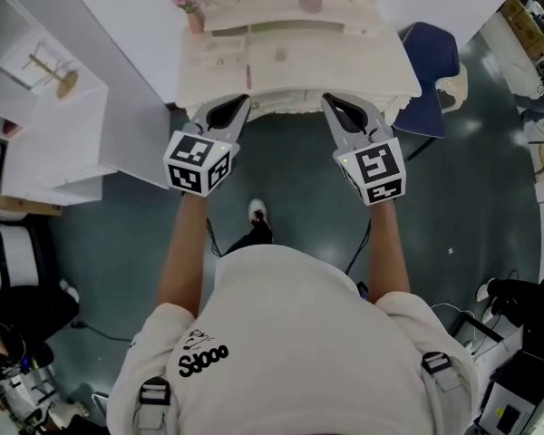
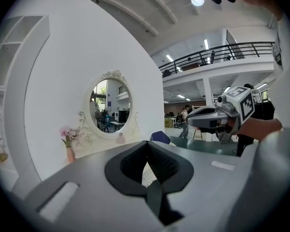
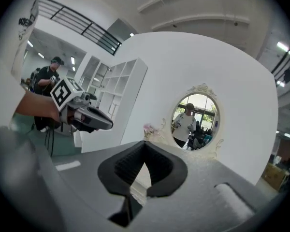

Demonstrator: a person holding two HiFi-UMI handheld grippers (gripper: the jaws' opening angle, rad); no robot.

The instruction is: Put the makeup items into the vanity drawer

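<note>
A cream vanity table [image 1: 295, 89] with a lace cover stands just ahead of me, under an oval mirror [image 2: 111, 103]. Small makeup items lie on its top: a pink bottle [image 1: 311, 3], a slim pink stick [image 1: 249, 73] and a small round piece [image 1: 280, 55]. I cannot make out the drawer's state. My left gripper [image 1: 239, 103] hovers at the vanity's front edge on the left, shut with nothing in it. My right gripper [image 1: 330, 103] sits level with it on the right, also shut and holding nothing. In each gripper view the jaws meet, left gripper [image 2: 147, 145] and right gripper [image 3: 145, 145].
A vase of pink flowers [image 1: 192, 5] stands at the vanity's back left corner. A blue chair [image 1: 432, 57] is beside the vanity on the right. A white shelf unit [image 1: 36, 107] with a gold stand [image 1: 59, 75] fills the left side. My foot [image 1: 257, 212] is on the dark floor.
</note>
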